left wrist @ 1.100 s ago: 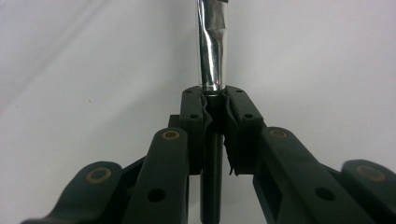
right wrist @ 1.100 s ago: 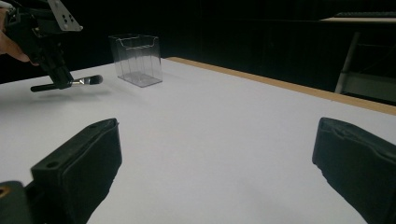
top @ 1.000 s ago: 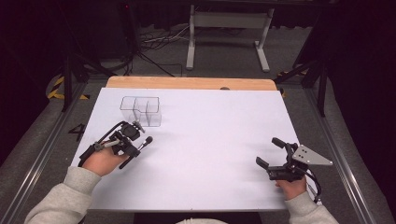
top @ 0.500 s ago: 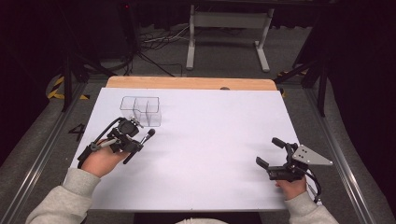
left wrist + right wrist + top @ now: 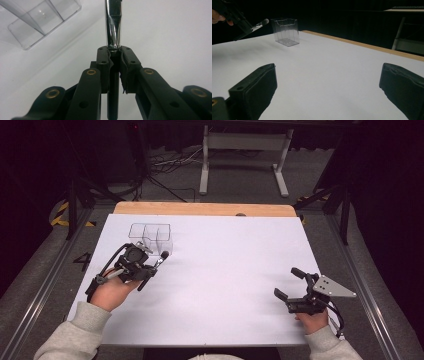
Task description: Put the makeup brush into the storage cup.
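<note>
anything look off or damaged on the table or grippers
One thing: on the left gripper, shut on a metal tool, a jaw pad's lining looks frayed and peeling. The clear organizer stands upright, nothing spilled.

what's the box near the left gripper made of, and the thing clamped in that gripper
The box: clear hard plastic by the look, since the table shows through its walls and the edges catch glints. The tool in the left gripper: a shiny metal shaft, likely polished steel given its mirror-like streaks, with a matte black handle, probably plastic. What sort of tool it is stays unclear.
</note>
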`<state>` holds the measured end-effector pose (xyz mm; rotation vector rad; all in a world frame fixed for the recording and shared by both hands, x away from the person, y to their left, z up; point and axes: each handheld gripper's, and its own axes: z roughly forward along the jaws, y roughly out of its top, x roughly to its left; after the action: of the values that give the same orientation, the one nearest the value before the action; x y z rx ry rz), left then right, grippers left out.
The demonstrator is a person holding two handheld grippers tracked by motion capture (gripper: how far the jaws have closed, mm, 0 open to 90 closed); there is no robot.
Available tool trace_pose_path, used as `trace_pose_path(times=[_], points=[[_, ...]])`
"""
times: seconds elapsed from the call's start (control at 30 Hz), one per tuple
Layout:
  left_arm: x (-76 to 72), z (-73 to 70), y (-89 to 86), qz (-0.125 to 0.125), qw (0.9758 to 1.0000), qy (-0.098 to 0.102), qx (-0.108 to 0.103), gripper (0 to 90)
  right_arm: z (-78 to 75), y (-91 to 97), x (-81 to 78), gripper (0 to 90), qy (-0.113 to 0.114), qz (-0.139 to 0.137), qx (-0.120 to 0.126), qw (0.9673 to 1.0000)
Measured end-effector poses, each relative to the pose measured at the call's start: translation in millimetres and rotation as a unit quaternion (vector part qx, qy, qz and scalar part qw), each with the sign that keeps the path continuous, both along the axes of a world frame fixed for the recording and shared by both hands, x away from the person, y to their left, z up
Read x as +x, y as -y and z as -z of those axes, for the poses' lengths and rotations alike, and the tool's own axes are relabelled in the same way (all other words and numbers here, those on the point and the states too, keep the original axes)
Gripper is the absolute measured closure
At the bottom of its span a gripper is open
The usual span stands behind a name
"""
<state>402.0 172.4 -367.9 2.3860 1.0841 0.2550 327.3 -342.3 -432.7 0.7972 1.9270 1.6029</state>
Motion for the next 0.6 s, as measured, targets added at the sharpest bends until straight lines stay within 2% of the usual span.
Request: trace_pose_path(times=[0.17, 0.33, 0.47, 0.5, 0.6], points=[[-1.4, -1.9, -1.5, -0.006, 0.9995, 0.022, -0.024, 79.3, -0.1, 0.2, -0.1, 2.0, 0.0, 0.0, 0.0, 1.0], [-2.8, -0.8, -1.0, -0.013, 0.9979, 0.046, -0.044, 79.2, -0.1, 0.2, -0.1, 2.0, 0.0, 0.0, 0.0, 1.0], [-3.5, 1.0, -1.6, -0.016, 0.9952, 0.069, -0.068, 79.3, -0.2, 0.4, -0.2, 2.0, 0.001, 0.0, 0.0, 1.0], [-3.5, 1.0, -1.6, -0.016, 0.9952, 0.069, -0.068, 79.2, -0.2, 0.4, -0.2, 2.0, 0.001, 0.0, 0.0, 1.0], [-5.1, 1.2, -0.9, -0.017, 0.9916, 0.091, -0.09, 79.2, -0.2, 0.6, -0.3, 2.0, 0.0, 0.0, 0.001, 1.0]])
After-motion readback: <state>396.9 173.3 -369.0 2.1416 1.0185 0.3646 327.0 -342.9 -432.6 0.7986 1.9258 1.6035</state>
